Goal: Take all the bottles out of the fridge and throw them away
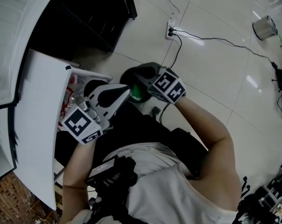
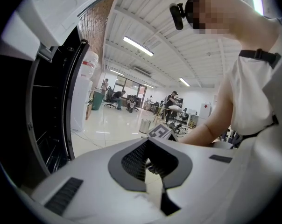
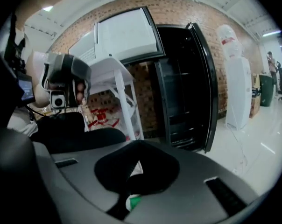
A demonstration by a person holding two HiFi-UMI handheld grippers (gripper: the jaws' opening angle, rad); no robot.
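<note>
Left claw (image 1: 126,93) and right claw (image 1: 135,86), both closed, tips near each other

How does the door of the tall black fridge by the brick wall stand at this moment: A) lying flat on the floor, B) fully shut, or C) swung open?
C: in the right gripper view the tall black fridge has its dark-framed door swung out to the right, so the dark shelves inside show.
</note>
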